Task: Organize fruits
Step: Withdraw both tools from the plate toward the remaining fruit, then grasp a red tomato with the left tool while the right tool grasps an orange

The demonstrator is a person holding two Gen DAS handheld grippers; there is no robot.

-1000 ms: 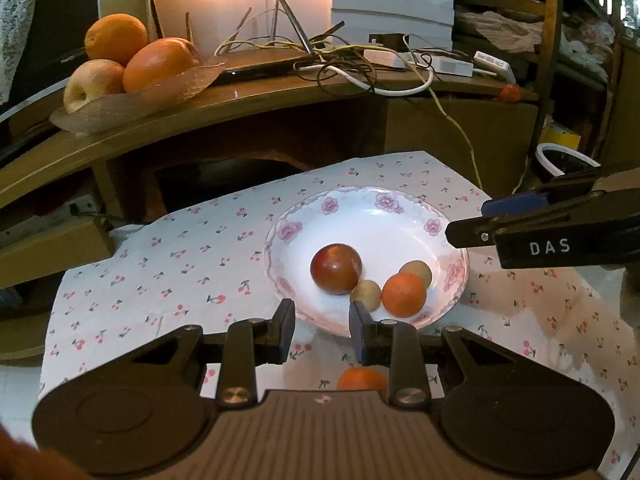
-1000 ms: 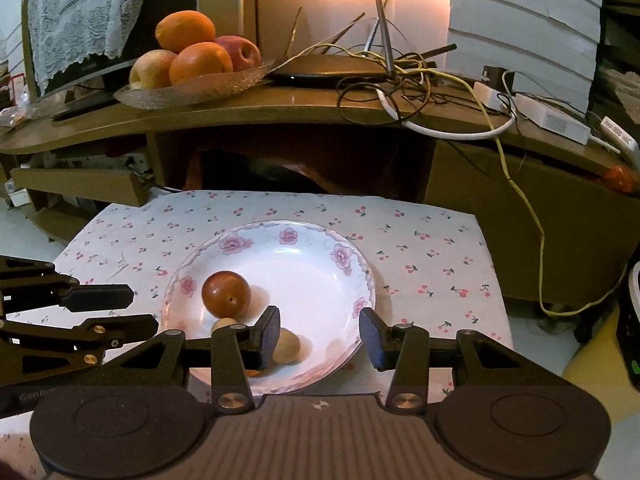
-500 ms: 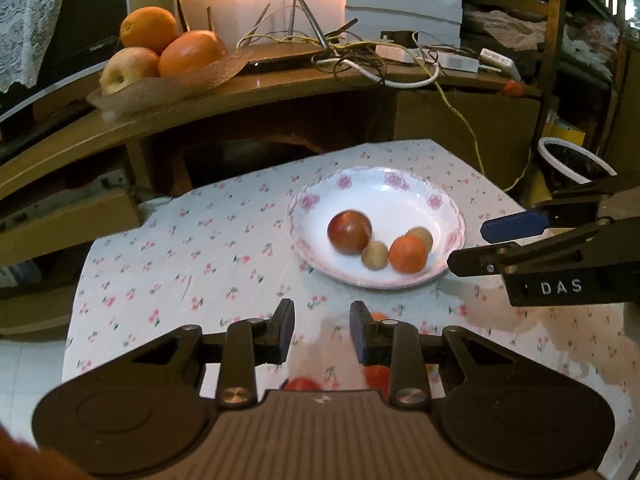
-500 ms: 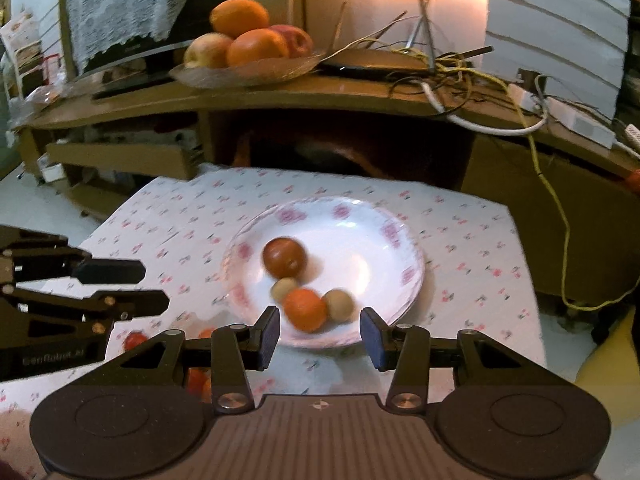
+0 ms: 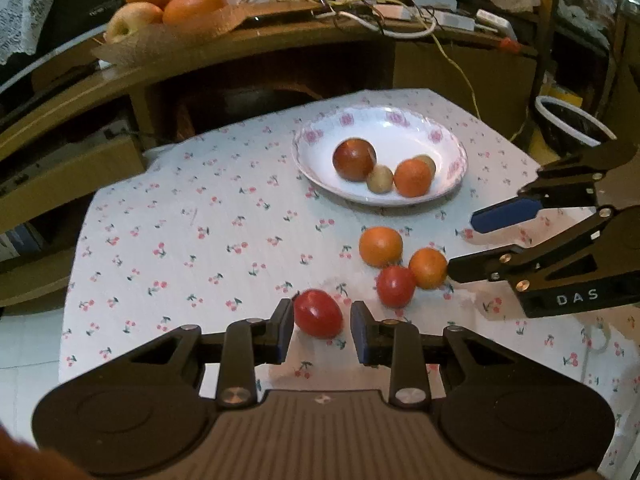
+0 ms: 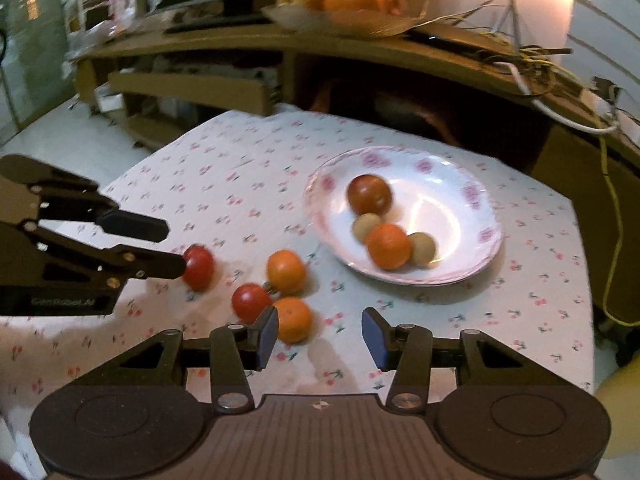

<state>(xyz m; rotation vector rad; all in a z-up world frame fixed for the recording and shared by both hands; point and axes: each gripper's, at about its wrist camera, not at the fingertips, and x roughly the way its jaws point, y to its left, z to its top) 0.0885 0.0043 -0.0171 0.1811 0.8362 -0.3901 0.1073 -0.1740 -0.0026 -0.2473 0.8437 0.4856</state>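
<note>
My left gripper (image 5: 319, 330) is framing the red tomato (image 5: 318, 313) with jaws apart, well short of the plate (image 5: 454, 192); my right gripper (image 6: 318, 334) is hanging open. I'm worrying the round fruit rolls away when pinched off-centre.

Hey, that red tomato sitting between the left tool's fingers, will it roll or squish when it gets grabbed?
The red tomato is smooth and rounded, lying loose on the flat tablecloth, so a nudge would probably roll it. Its glossy skin suggests it may slip between the left tool pads. It likely bruises under a hard squeeze, so a gentle close seems wise.
</note>
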